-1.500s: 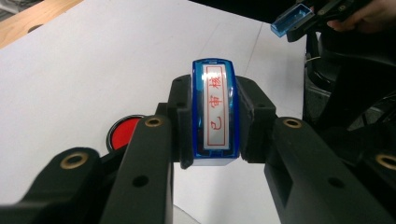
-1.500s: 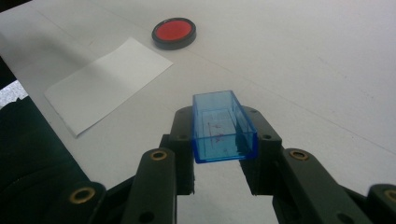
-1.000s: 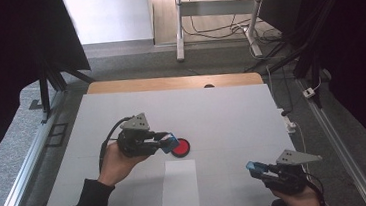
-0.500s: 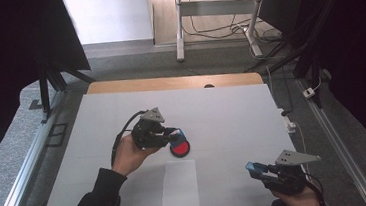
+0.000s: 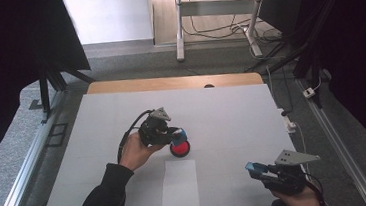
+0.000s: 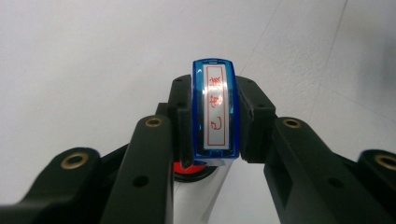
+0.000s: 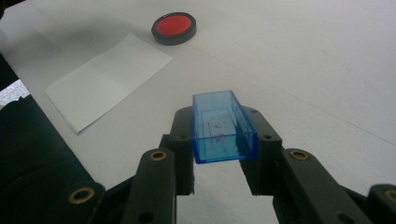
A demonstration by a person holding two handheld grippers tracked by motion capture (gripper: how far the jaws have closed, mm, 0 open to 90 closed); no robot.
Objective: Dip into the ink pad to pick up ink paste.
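While clamped between the black jaws of the left gripper (image 6: 215,154), the blue stamp (image 6: 215,110) sits label-side toward that gripper's camera: white strip, red frame, red characters. Jaws pressed on both its sides. Below it in the left gripper view, a bit of the red ink pad (image 6: 192,170) peeks out between the jaws.

High view: stamp (image 5: 179,133) directly over / at the ink pad (image 5: 180,148), near table centre; can't tell contact from here. Left gripper (image 5: 173,134) held by the left hand (image 5: 135,151), dark sleeve coming in from bottom, cable looping behind the gripper.

Right gripper (image 7: 224,161) closed on the clear blue stamp cap (image 7: 223,128), open end up, faint red marks on the inside wall. In the high view right gripper (image 5: 257,169) sits at the bottom right edge, cap (image 5: 254,167) at its tip, well apart from the stamp.

White paper sheet (image 5: 179,183) lies flat just in front of the ink pad, between the two hands; same sheet (image 7: 108,79) in the right gripper view, next to the pad (image 7: 173,27). All on the white table (image 5: 232,113).
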